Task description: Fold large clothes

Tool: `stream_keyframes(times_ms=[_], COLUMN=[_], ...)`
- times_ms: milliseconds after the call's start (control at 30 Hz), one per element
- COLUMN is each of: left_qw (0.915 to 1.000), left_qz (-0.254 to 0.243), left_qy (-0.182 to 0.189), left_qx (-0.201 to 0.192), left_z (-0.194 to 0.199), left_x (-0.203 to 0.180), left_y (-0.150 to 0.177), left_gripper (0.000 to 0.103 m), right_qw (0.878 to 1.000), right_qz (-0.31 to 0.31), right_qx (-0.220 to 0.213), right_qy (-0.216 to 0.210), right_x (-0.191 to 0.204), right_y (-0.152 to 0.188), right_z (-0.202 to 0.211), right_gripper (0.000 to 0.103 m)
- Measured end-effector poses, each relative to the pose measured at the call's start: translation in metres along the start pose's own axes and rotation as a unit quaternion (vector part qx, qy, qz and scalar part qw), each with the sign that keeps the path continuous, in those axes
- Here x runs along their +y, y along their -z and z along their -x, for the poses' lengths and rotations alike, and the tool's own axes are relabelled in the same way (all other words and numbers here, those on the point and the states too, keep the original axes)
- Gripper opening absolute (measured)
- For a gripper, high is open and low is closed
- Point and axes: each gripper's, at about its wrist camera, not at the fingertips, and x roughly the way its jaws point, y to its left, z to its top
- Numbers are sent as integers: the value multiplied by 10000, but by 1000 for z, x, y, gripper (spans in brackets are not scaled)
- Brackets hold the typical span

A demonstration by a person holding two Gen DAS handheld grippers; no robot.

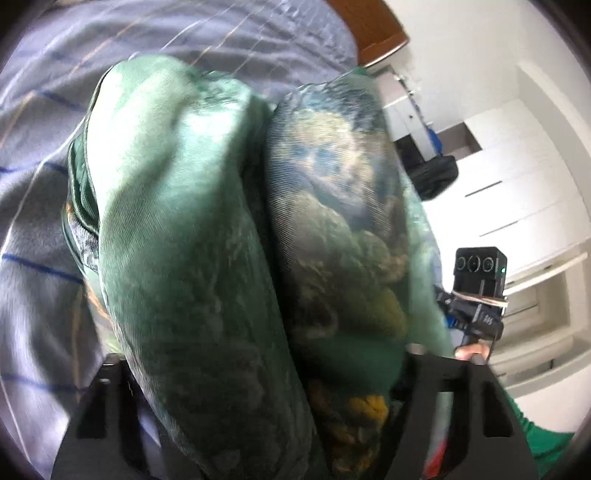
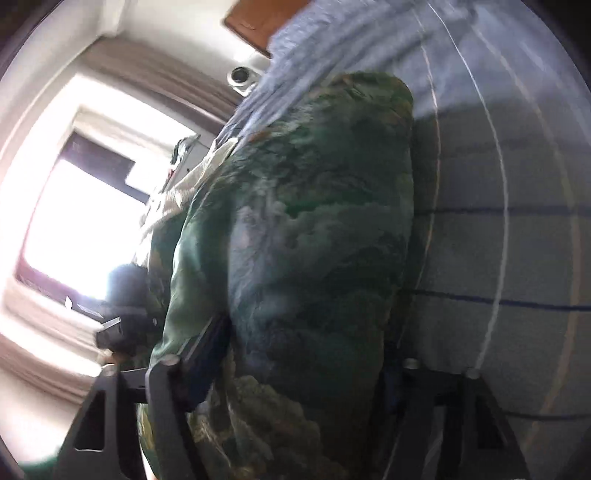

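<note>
I have one garment [image 1: 207, 236] in front of me, a large green piece with a mottled print and yellow patches, bunched thick over one bed. In my left wrist view it stands as two fat rolls side by side, the left roll pale green, the right roll darker with blue and yellow blotches, and the two press against each other down the middle. Both rolls run straight into my left gripper [image 1: 273, 417]; its jaws are set at a middling width with the cloth filling the whole gap, so I take it as gripped.

My right gripper [image 2: 291, 402] shows the same: one thick bundle of the green garment [image 2: 317, 236] packed between the two fingers, jaws part closed on it.

The bed sheet [image 1: 40, 206] under the cloth is pale lilac with thin blue and orange lines. One brown wooden headboard [image 1: 365, 29] shows at the far edge. From the left wrist I see my other gripper's black camera block [image 1: 480, 273] to the right, beside white cupboards [image 1: 524, 192]. From the right wrist, one bright window [image 2: 77, 221] with one curtain [image 2: 159, 74] lies to the left.
</note>
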Motion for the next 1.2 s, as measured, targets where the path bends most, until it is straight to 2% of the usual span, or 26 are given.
stream_keyframes(times_ms=[67,167,267,333,433,500,567,633,667,700,733,767,800,833,900,967,1000,1033,1100,1200], left_qw=[9996,9973,9949,9936,9930,9940,9969,9988,9991,9997,9999,9998,9996,9993,9961,9856,9723,9564,9324,9039], left_qz=[-183,-523,-682,-772,-817,-835,-636,-304,-194,-125,-93,-88,-111,-159,-503,-964,-1303,-1620,-1991,-2123], left_qy=[11,100,217,243,217,90,-101,-384,-375,-227,-92,-57,-133,-223,-612,-1250,-1758,-2212,-2709,-3187], left_qx=[-231,-514,-704,-787,-827,-698,-449,-65,36,21,-68,-167,-226,-258,-392,-614,-817,-1010,-1327,-1903], left_z=[13,32,38,34,13,-14,-46,-82,-92,-94,-91,-83,-74,-68,-43,-19,-6,4,24,44], left_x=[-23,-59,-86,-98,-108,-104,-87,-61,-51,-43,-41,-42,-46,-51,-68,-86,-101,-117,-132,-151], left_y=[4,-1,-23,-41,-70,-85,-92,-91,-88,-84,-81,-75,-71,-67,-55,-38,-25,-10,7,38], left_gripper=[60,60,60,60,60,61,74,83,89,90,91,94,95,95,95,96,97,99,101,102], right_qw=[9997,9970,9935,9917,9906,9912,9933,9965,9976,9979,9969,9958,9946,9943,9944,9893,9782,9663,9391,9099], right_qz=[191,439,523,611,551,461,271,-23,-187,-382,-581,-700,-801,-816,-583,-114,328,637,1114,1468], right_qx=[-138,-455,-772,-949,-1072,-1098,-1044,-811,-658,-521,-521,-576,-645,-680,-769,-900,-1054,-1165,-1339,-1459], right_qy=[-87,-442,-646,-621,-654,-578,-402,-204,-101,6,-23,-109,-142,-63,421,1147,1761,2203,2964,3594], right_x=[11,27,28,25,9,-9,-31,-57,-70,-83,-95,-100,-101,-99,-86,-65,-42,-23,11,40], right_y=[3,1,-26,-48,-77,-92,-100,-104,-103,-101,-99,-97,-95,-93,-92,-84,-77,-70,-52,-37], right_z=[14,38,63,74,79,76,68,52,45,36,32,33,38,42,59,75,88,98,112,127], right_gripper=[59,59,59,59,59,59,59,62,68,74,78,86,91,91,92,92,92,94,98,99])
